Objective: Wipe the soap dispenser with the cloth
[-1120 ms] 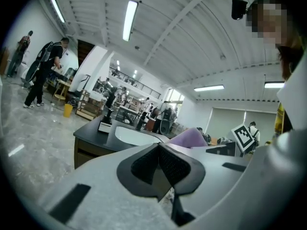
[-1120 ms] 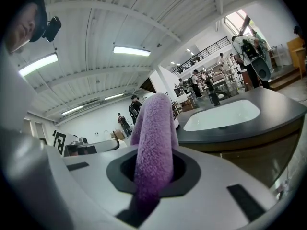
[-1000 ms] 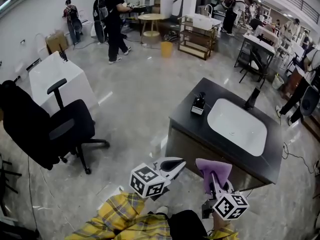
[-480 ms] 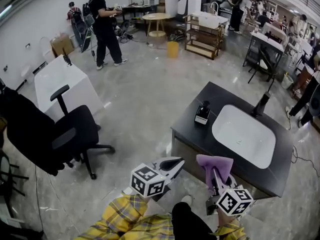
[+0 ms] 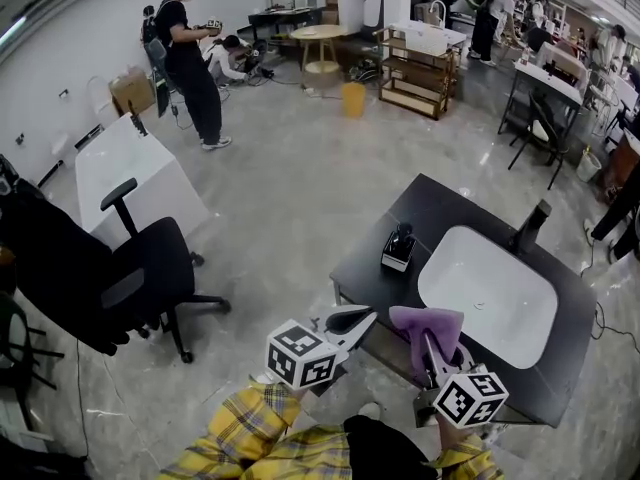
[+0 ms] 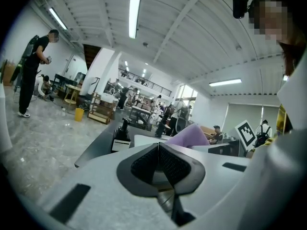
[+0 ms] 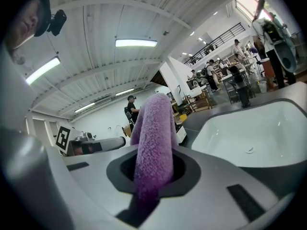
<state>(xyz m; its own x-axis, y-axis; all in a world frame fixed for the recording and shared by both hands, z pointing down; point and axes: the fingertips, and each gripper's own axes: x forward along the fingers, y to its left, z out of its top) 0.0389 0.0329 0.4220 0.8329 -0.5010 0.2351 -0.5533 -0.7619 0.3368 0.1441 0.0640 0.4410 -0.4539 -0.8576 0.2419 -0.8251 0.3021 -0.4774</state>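
Observation:
A black soap dispenser with a white label stands on the dark countertop, left of the white basin. It also shows in the left gripper view. My right gripper is shut on a purple cloth, whose fold sticks up between the jaws. It hovers over the counter's near edge, short of the dispenser. My left gripper is shut with nothing in it and hangs just off the counter's near left corner; its dark pads meet.
A black faucet stands behind the basin. A black office chair and a white bathtub are to the left. A person stands far back, with shelves, tables and a yellow bin beyond.
Both grippers and the head camera have moved toward the counter, so the dispenser and basin sit nearer. The person at the back has walked left. The grip on the cloth is unchanged.

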